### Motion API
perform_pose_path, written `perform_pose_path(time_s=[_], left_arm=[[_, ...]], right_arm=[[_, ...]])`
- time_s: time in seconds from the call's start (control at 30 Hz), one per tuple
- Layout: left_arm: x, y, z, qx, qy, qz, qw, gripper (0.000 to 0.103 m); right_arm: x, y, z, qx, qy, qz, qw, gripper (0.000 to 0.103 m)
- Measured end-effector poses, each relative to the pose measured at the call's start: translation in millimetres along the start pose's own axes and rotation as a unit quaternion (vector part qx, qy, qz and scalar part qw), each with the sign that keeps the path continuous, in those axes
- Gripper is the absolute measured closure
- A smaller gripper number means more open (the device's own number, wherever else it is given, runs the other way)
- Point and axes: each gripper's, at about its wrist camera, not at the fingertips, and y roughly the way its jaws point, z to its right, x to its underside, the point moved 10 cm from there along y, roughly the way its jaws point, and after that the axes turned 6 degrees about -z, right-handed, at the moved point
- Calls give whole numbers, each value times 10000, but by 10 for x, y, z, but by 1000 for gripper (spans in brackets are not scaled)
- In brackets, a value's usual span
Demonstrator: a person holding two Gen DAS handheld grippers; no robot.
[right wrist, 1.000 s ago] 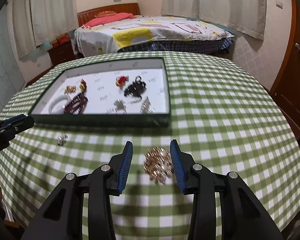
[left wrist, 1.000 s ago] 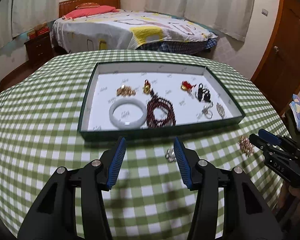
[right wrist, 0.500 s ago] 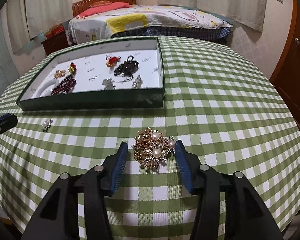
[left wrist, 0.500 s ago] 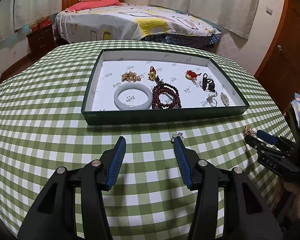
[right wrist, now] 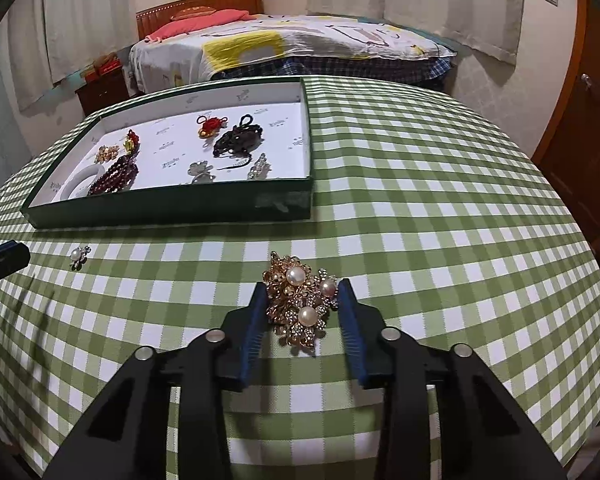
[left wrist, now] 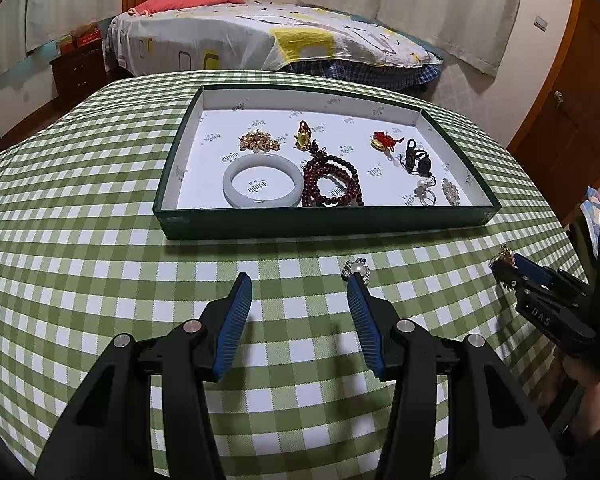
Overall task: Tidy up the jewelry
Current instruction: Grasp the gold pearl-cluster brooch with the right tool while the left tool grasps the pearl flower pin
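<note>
A gold brooch with pearls (right wrist: 300, 300) lies on the green checked tablecloth between the jaws of my right gripper (right wrist: 302, 288). The jaws are closing and both blue pads touch its sides. In the left wrist view, the brooch (left wrist: 503, 255) shows at the tip of the right gripper (left wrist: 508, 266). My left gripper (left wrist: 299, 280) stands open over the cloth with nothing between its fingers. A small pearl earring (left wrist: 356, 270) lies just past its right fingertip. The dark green tray (left wrist: 328, 222) beyond holds several pieces, among them a white bangle (left wrist: 262, 186) and dark red beads (left wrist: 332, 186).
The round table's edge curves close on the right and near sides. A bed (left wrist: 260, 36), a wooden nightstand (left wrist: 76, 68) and a brown door (left wrist: 572, 92) stand beyond the table. A left fingertip (right wrist: 4, 258) shows at the left edge of the right wrist view.
The right jaws widened around the brooch, then closed in until the pads met its sides. The left gripper kept the same opening and stayed near the pearl earring.
</note>
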Motion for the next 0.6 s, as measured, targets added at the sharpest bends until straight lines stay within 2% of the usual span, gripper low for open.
perform_pose_path(time_s=[0.03,0.6], left_arm=[[1,1,2,4,1,-1,10000,54],[31,93,86,30,75,-91,9999,55]], right_arm=[[-7,-8,6,-19,18,17,10000,78],[-109,-216,-152,-276,-52,264,9993,78]])
